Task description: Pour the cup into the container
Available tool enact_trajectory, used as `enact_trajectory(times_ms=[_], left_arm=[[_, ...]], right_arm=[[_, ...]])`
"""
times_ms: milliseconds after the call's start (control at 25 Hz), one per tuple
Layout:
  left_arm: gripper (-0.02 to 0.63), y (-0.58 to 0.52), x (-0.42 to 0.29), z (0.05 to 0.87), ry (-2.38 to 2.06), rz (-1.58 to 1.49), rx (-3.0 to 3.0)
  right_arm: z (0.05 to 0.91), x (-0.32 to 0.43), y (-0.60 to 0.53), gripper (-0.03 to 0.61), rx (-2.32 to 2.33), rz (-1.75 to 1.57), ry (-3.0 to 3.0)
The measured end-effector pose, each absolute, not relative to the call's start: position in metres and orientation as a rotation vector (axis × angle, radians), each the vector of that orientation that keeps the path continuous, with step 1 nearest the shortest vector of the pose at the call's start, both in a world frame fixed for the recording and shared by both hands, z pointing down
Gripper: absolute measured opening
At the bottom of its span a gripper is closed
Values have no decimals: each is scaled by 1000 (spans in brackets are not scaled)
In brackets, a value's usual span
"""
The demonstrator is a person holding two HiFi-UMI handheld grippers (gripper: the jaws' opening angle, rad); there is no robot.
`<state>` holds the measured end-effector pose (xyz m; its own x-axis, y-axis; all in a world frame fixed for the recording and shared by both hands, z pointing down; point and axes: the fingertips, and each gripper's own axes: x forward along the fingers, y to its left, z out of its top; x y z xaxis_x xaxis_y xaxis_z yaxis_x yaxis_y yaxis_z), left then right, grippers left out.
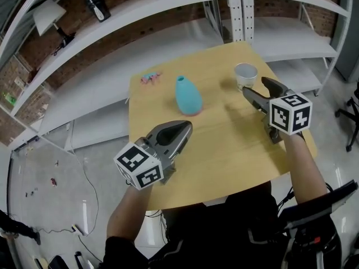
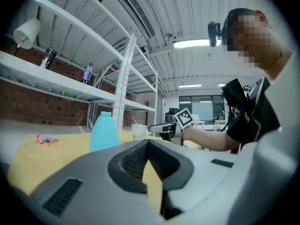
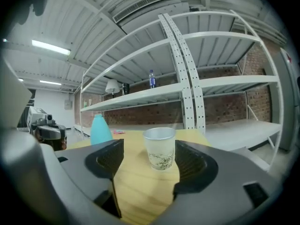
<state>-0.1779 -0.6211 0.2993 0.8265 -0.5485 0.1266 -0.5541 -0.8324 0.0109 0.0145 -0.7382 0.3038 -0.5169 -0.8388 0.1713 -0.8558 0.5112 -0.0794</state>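
A white paper cup (image 1: 245,74) with a faint leaf print stands upright near the far right corner of the wooden table (image 1: 224,144). My right gripper (image 1: 255,87) is open and low over the table, its fingertips just short of the cup and not touching it. In the right gripper view the cup (image 3: 160,149) stands straight ahead between the open jaws of that gripper (image 3: 149,146). The teal bottle-shaped container (image 1: 188,96) stands mid-table, left of the cup. My left gripper (image 1: 187,126) is shut and empty, pointing at the container (image 2: 103,132) from the near side.
A small pink object (image 1: 150,78) lies near the table's far left edge. White metal shelving (image 1: 168,15) runs behind the table, carrying a lamp and a bottle. An office chair (image 1: 350,111) stands at the far right. The table's near edge lies under my forearms.
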Motion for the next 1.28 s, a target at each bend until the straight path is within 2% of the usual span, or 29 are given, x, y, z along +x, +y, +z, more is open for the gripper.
enact_trajectory(times_ms=[160,960,1280], left_arm=[[-6,-625,-181,312,-866,268,2994],[-6,-628,-186,322,-799,231,3000],[-6,-629,-186,323,-822,229,2993]], right_arm=[[314,12,-756,336,1470,290,-2606],[338,1,-799,336,1423,318,-2494],[334,-1,-797,304,1418,264,-2485]])
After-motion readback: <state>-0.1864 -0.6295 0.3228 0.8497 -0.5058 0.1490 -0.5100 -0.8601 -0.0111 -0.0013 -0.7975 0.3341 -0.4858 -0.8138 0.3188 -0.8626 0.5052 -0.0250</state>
